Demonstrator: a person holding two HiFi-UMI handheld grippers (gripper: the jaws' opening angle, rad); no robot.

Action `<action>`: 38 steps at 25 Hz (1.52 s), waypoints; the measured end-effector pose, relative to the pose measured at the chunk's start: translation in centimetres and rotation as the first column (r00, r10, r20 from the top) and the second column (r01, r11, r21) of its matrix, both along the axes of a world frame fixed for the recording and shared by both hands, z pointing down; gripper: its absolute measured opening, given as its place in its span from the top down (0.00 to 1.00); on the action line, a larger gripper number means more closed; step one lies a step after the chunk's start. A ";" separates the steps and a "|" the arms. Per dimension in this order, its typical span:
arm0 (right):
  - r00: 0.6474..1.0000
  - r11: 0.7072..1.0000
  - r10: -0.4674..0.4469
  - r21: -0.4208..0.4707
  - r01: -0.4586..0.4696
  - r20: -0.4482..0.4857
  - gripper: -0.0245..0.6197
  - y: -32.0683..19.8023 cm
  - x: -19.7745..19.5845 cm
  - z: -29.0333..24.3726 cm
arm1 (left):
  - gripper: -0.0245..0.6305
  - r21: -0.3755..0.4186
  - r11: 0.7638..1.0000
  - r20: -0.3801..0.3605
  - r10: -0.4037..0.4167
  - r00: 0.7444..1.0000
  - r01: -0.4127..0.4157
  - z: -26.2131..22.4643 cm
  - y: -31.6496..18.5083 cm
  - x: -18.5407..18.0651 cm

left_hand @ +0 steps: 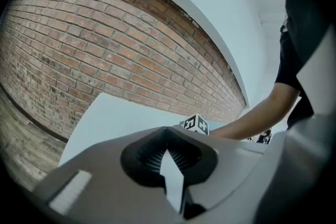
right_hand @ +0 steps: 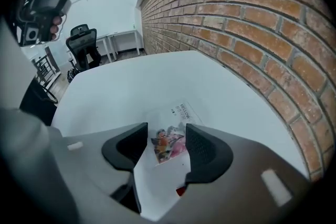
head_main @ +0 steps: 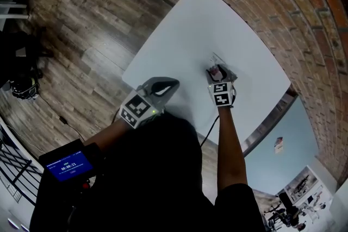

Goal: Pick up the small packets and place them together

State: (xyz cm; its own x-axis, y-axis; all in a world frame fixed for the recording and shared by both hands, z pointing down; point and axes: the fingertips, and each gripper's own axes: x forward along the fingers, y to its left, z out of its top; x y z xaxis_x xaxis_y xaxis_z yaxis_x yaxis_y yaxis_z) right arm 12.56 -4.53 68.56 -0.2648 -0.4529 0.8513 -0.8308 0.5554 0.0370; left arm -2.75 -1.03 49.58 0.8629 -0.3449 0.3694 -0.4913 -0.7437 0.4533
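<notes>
A small colourful packet (right_hand: 169, 146) lies flat on the white table (right_hand: 126, 92), overlapping a white printed packet (right_hand: 184, 112). My right gripper (right_hand: 166, 140) hangs over them, pointing steeply down. It is open, and the colourful packet lies between the two black pads without either one pressing on it. A bit of red (right_hand: 180, 191) shows under the gripper's body. In the head view the right gripper (head_main: 218, 74) stands over the packets (head_main: 216, 69) near the table's right side. My left gripper (head_main: 167, 85) hovers at the table's near edge, shut and empty (left_hand: 168, 159).
A brick wall (right_hand: 247, 23) runs close along the far side of the table (head_main: 206, 24). Wood flooring (head_main: 81, 35) lies to the left. A device with a blue screen (head_main: 68, 163) sits at the person's left side. An office chair (right_hand: 84, 42) and desks stand in the background.
</notes>
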 end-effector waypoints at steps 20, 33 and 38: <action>0.977 0.977 0.211 -0.014 -0.212 -0.018 0.60 4.4 9.3 -0.5 | 0.96 0.016 1.000 0.040 0.002 0.999 -0.002 -0.2 1.1 0.5; 0.972 0.971 0.237 -0.036 -0.237 -0.001 0.61 3.8 8.2 1.2 | 0.96 -0.032 0.999 0.042 -0.028 0.999 0.030 0.2 2.9 0.5; 0.964 0.963 0.266 0.031 -0.267 0.031 0.61 3.3 8.1 -1.1 | 0.96 -0.013 1.000 0.027 -0.018 0.999 0.018 -0.6 3.0 0.6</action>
State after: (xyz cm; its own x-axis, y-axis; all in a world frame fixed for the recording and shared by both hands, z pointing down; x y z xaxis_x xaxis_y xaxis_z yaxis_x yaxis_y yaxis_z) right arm 20.63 -1.25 67.48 -0.1530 -0.5392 0.8282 -0.9494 0.3128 0.0283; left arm -2.20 1.98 49.00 0.8461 -0.3553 0.3973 -0.5169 -0.7287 0.4491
